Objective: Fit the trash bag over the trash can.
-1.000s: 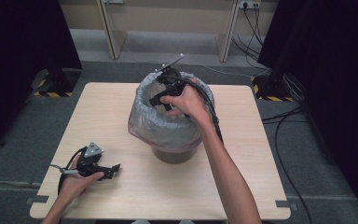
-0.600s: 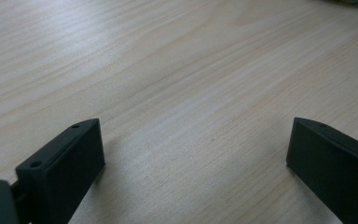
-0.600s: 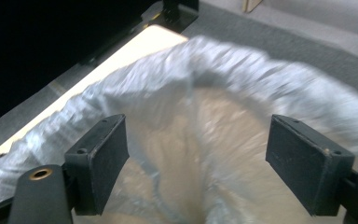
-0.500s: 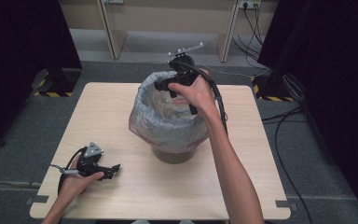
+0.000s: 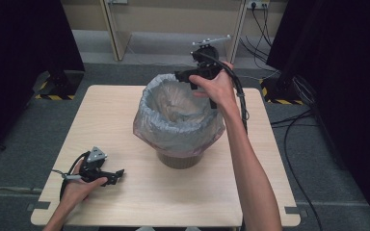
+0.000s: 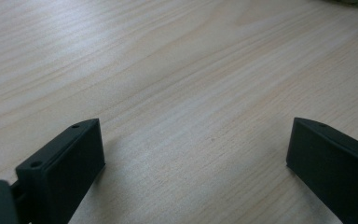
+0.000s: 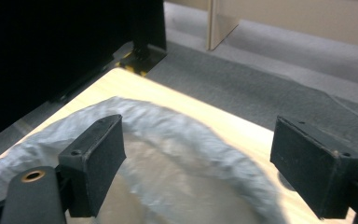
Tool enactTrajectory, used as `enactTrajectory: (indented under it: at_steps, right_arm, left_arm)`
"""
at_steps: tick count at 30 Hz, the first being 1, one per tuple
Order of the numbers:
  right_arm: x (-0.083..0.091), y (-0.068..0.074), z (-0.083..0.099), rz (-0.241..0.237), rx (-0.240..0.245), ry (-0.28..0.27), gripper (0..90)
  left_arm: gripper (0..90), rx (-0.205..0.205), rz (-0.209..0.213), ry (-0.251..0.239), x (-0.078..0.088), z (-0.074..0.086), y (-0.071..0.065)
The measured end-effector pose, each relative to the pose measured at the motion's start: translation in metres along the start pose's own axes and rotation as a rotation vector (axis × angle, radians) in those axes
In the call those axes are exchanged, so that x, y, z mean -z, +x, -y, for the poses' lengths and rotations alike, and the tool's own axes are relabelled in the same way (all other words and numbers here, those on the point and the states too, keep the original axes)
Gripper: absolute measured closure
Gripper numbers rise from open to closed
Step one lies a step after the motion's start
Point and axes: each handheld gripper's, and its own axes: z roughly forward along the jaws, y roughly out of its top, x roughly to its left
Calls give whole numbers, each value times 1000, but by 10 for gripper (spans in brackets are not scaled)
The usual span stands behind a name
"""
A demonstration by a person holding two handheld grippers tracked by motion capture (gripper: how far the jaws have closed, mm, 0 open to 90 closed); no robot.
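- Table (image 5: pixel 125 110): pale wood, no readable writing or labels anywhere.
- Bin (image 5: pixel 180 159) mid-table, grey bag (image 5: pixel 173 130) folded over its rim.
- Right gripper (image 5: pixel 185 76): over bag's far rim, higher and farther back than a second ago; jaws spread, nothing held; its view shows the rim below.
- Left gripper (image 5: pixel 118 173): resting near-left on table, jaws released, unmoved.

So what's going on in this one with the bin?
A person at a wooden table works on a bin lined with a translucent plastic bag. The right gripper is held above the far rim of the bag with its jaws wide open and nothing between them. The left gripper rests low on the table near the front left corner, also open and empty. The bag's edge is folded over the bin's rim.
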Motion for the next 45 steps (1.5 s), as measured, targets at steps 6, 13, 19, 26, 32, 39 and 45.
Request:
enactTrajectory:
  at_steps: [6,13,19,26,32,39,45]
  right_arm:
    - [12,-23,8,44,-25,-31,169]
    - [23,-46,18,75,-49,-67,148]
    - [30,-63,29,107,-59,-94,143]
    - [32,-76,41,135,-67,-100,143]
    - [32,-85,52,148,-82,-113,144]
    - [35,-97,68,167,-100,-118,145]
    - [35,-105,82,188,-111,-119,145]
  left_arm:
    - [30,0,0,0,0,0,0]
    - [29,1,0,1,0,0,0]
    - [29,1,0,0,0,0,0]
    - [29,0,0,1,0,0,0]
    - [29,0,0,0,0,0,0]
    - [29,0,0,1,0,0,0]
    - [29,1,0,1,0,0,0]
